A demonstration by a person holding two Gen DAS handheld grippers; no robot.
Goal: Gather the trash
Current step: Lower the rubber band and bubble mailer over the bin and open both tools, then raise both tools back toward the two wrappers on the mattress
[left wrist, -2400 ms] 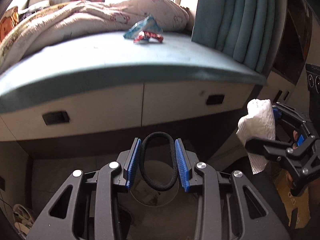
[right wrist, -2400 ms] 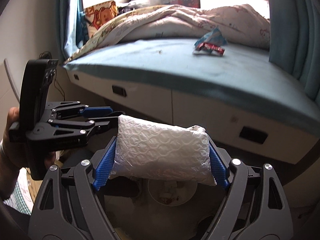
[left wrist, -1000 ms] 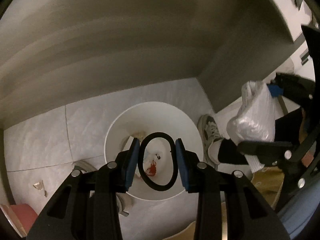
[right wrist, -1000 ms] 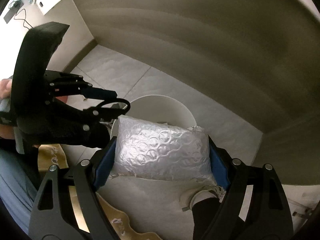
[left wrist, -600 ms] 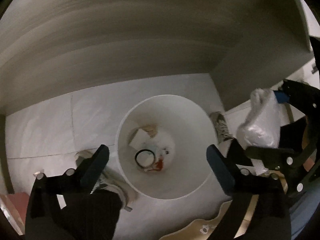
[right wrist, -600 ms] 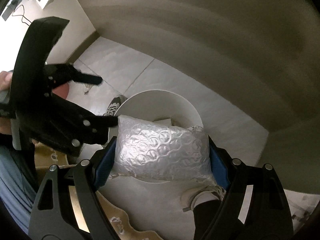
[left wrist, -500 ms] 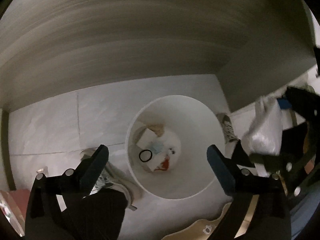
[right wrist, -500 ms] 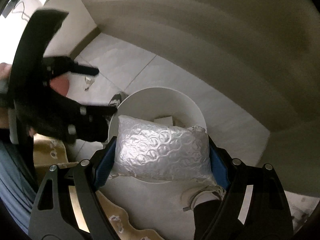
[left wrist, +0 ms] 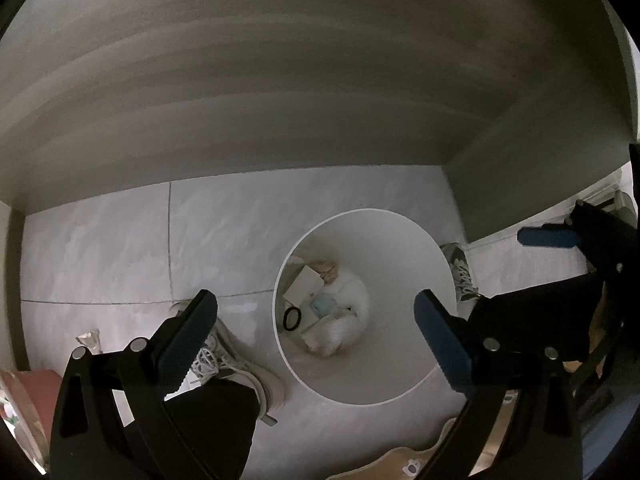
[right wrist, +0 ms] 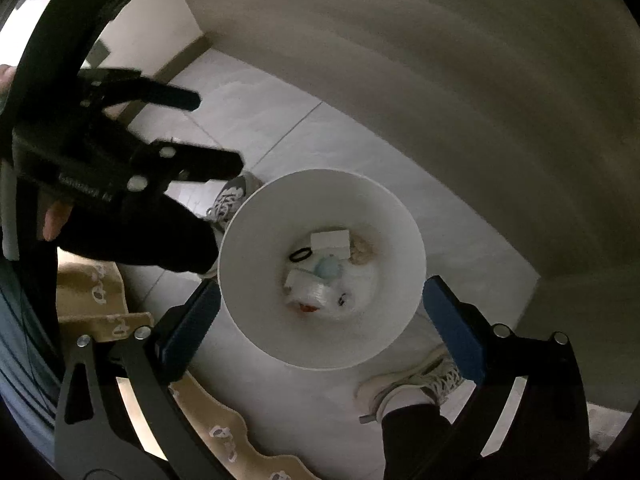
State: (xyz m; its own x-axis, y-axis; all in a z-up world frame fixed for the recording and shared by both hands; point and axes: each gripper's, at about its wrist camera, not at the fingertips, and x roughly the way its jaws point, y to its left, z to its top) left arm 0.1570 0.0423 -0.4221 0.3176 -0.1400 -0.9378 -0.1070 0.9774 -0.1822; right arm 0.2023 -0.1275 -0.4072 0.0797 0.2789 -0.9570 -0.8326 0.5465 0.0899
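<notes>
both grippers hang over a white bin (left wrist: pixel 400 248) that stands on the pale tiled floor (left wrist: pixel 224 224), close to a grey wall. the left gripper (left wrist: pixel 316 334) is wide apart and holds nothing. the right gripper (right wrist: pixel 322 312) is wide apart too, and nothing is in it.

the trash lies at the bottom of the bin. a black hair band (right wrist: pixel 300 255) rests flat near one side of the bottom, just beside a white card (right wrist: pixel 330 239). a puffy bubble bag (right wrist: pixel 310 290) lies on top of the pile, next to a small pale blue bit (right wrist: pixel 326 267). a little red scrap (right wrist: pixel 308 309) peeks out from under the bubble bag. in the left wrist view the hair band (left wrist: pixel 292 319) sits at the left edge of the bin's bottom and the bubble bag (left wrist: pixel 330 336) lies lower in the pile.

two white shoes stand on the floor, one shoe (left wrist: pixel 236 364) on each side of the bin, both touching or almost touching its wall. a tan mat (right wrist: pixel 92 300) with small prints lies on the floor near the person.
</notes>
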